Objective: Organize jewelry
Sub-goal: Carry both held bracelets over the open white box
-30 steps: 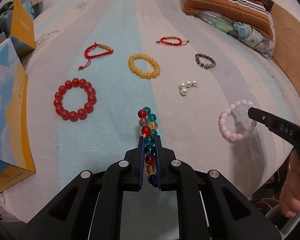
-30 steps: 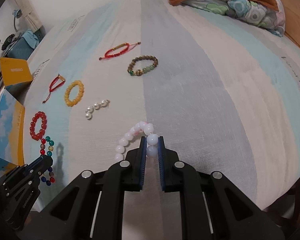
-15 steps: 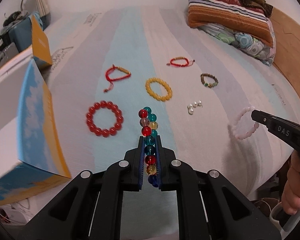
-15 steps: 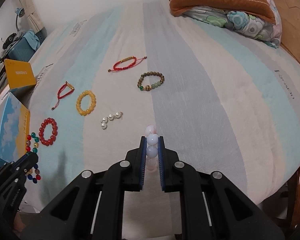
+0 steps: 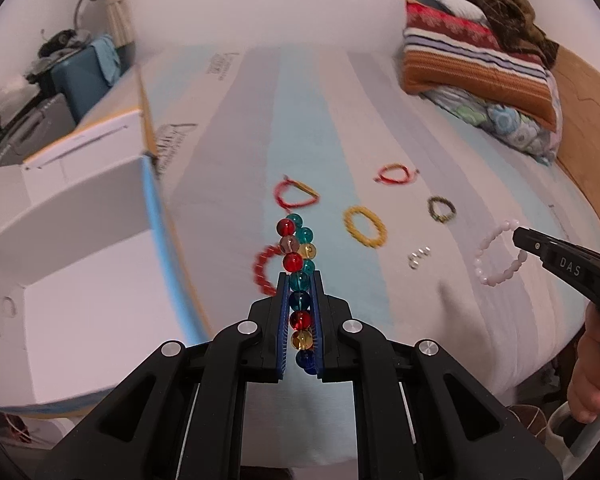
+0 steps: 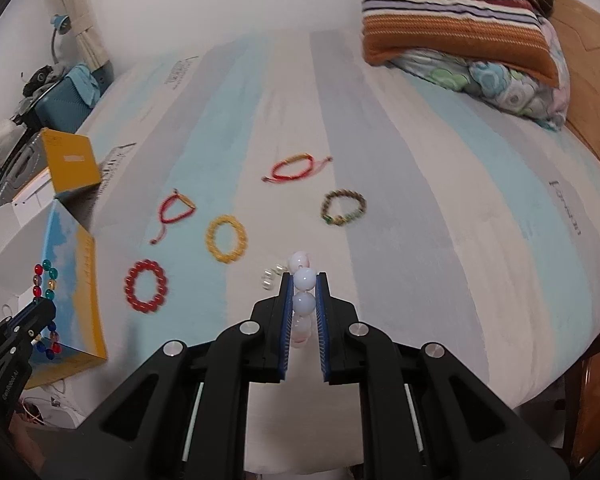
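My left gripper (image 5: 300,280) is shut on a multicoloured bead bracelet (image 5: 296,248) and holds it above the bed, beside an open white box (image 5: 72,264) at the left. The same bracelet (image 6: 46,292) hangs from that gripper (image 6: 40,308) in the right wrist view. My right gripper (image 6: 303,280) is shut on a pale pink bead bracelet (image 6: 303,278), lifted off the bed; the left wrist view has it as a hanging loop (image 5: 498,256) at the tip of that gripper (image 5: 518,236). On the sheet lie a red bead bracelet (image 6: 146,286), a yellow one (image 6: 225,239), two red cord bracelets (image 6: 296,168) and a brown-green one (image 6: 343,208).
A small pearl piece (image 6: 271,274) lies just ahead of my right gripper. The box has a blue and yellow outer wall (image 6: 78,280) with a raised yellow flap (image 6: 70,160). Folded blankets and a pillow (image 6: 460,28) are stacked at the far right. A person's hand (image 5: 592,368) holds the right gripper's handle.
Both grippers have risen from the bed with their bracelets. The pink bracelet has left the sheet and now hangs. The left gripper has drawn closer to the open box.
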The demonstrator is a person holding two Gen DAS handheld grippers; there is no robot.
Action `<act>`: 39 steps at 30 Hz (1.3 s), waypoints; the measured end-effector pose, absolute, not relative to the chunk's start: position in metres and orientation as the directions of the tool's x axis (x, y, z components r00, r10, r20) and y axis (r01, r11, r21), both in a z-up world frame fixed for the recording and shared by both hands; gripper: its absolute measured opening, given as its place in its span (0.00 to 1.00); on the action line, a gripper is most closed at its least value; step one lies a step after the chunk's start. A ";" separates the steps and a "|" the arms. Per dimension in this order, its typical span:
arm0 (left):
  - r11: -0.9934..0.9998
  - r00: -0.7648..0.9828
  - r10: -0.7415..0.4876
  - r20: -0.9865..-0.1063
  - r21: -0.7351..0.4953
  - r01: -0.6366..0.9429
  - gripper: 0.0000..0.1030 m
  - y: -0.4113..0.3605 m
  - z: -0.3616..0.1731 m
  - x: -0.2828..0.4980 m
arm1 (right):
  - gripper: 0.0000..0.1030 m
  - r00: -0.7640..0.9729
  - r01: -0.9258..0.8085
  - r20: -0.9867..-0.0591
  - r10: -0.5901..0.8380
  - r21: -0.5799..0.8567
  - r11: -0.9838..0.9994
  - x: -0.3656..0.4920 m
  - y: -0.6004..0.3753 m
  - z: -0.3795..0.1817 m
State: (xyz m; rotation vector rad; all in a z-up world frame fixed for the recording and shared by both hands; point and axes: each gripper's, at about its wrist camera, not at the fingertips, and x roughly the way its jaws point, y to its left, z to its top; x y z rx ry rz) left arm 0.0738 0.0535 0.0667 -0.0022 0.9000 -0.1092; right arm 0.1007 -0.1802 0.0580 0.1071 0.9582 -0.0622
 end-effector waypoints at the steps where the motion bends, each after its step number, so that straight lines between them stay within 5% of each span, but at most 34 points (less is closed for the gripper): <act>1: 0.995 0.621 -0.090 -0.779 -0.044 0.088 0.09 0.060 0.071 0.074 | 0.10 0.578 0.095 -0.816 -0.007 0.059 0.994 0.102 -0.176 0.061; 39: 0.964 0.595 0.162 -0.787 -0.002 -0.266 0.09 0.301 0.095 0.044 | 0.10 0.638 -0.261 -0.742 0.204 0.041 0.964 0.112 0.103 0.129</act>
